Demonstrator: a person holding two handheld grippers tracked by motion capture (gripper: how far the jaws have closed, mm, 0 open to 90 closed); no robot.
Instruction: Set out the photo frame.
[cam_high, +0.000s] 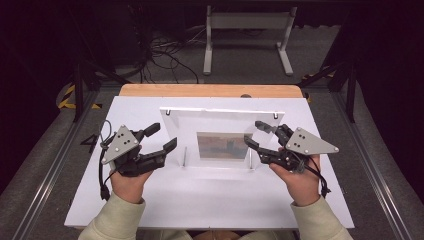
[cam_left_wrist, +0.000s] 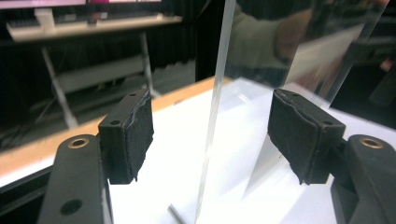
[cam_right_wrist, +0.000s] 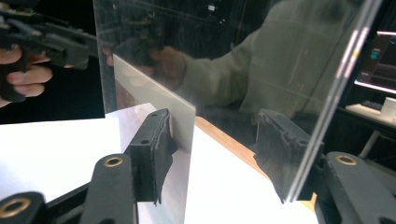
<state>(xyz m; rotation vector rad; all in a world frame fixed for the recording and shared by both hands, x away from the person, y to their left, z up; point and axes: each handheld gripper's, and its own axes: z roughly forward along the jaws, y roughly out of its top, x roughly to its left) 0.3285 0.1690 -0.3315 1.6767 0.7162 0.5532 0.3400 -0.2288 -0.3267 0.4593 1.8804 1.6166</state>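
Note:
A clear acrylic display stand (cam_high: 220, 122) stands upright on the white tabletop (cam_high: 210, 200), with a picture card (cam_high: 222, 146) in its lower middle. My left gripper (cam_high: 164, 136) is at the stand's left edge. In the left gripper view the pane's edge (cam_left_wrist: 212, 116) rises between the two pads with a gap on each side, so this gripper (cam_left_wrist: 210, 135) is open. My right gripper (cam_high: 255, 133) straddles the stand's right edge. Its jaws (cam_right_wrist: 212, 149) stand apart around the pane (cam_right_wrist: 233, 70) and the pale card (cam_right_wrist: 154, 93), and no pad clearly presses.
A wooden strip (cam_high: 210, 90) runs along the table's far edge. Beyond it on the floor are a grey metal frame (cam_high: 247, 35) and loose cables (cam_high: 165, 55). Metal rails run along both sides of the table. The person's other hand (cam_right_wrist: 21, 74) appears past the pane.

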